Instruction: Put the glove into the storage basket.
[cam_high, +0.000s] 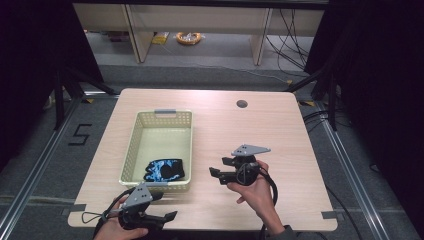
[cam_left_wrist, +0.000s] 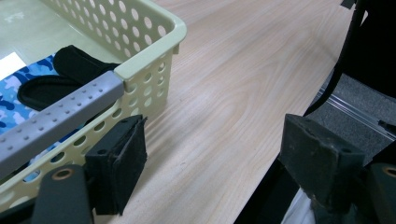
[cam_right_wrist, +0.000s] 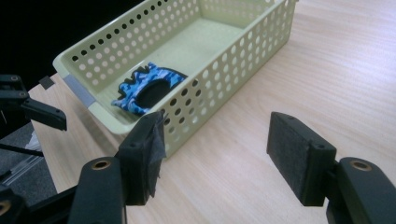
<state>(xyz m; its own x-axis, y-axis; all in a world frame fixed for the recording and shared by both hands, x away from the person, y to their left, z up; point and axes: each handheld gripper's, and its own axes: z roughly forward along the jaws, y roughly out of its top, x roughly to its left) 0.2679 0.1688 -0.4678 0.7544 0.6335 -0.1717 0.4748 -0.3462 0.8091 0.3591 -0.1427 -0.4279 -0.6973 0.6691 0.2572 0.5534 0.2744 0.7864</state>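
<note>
wood table (cam_high: 280, 125) is bare on the right, plenty of room there. blue camo glove (cam_high: 165, 170) lies in the yellow basket (cam_high: 162, 116), near end. your left gripper (cam_high: 162, 218) sits at the table's front edge by the basket corner, jaws wide, nothing held. right gripper (cam_high: 218, 167) w/ jaws apart, empty, just right of the basket.

Overhead light falls evenly on the pale wooden table (cam_high: 280, 145); surroundings stay dark. Shadows are soft and short. High view is slightly soft; gripper views are sharp, near black foam pads (cam_right_wrist: 299, 154) mildly blurred.
</note>
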